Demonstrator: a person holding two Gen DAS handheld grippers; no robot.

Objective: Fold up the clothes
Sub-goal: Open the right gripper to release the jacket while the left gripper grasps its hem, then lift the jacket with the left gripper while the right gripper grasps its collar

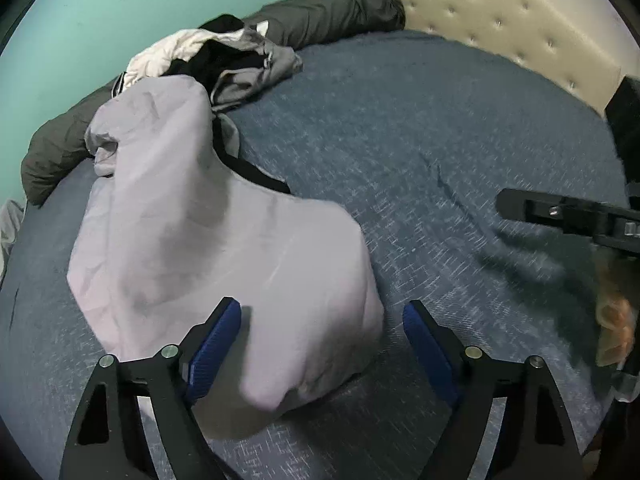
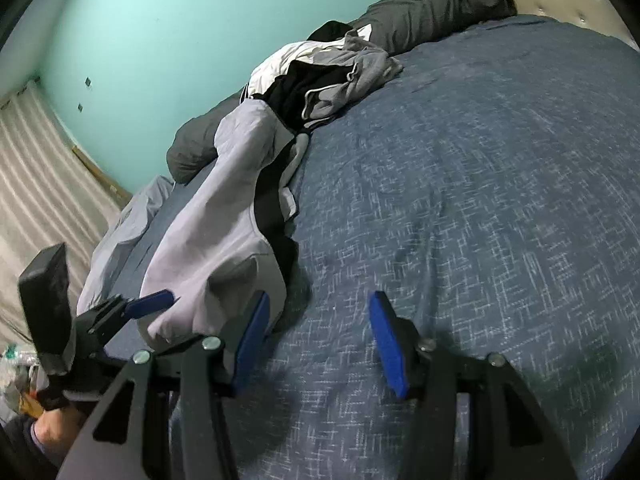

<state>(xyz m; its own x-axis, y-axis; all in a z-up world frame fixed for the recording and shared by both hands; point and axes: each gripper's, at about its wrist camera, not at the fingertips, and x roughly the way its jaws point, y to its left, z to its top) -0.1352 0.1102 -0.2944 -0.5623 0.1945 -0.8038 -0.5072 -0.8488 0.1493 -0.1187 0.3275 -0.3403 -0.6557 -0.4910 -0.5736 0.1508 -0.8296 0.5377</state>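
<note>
Lying crumpled on blue bedspread (image 1: 460, 128), pale lilac garment (image 1: 208, 248); left gripper (image 1: 322, 320), right gripper (image 2: 318, 320) gaping, empty.

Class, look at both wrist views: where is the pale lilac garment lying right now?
The pale lilac garment lies on the blue bedspread, stretching from the clothes pile toward the left gripper.
</note>
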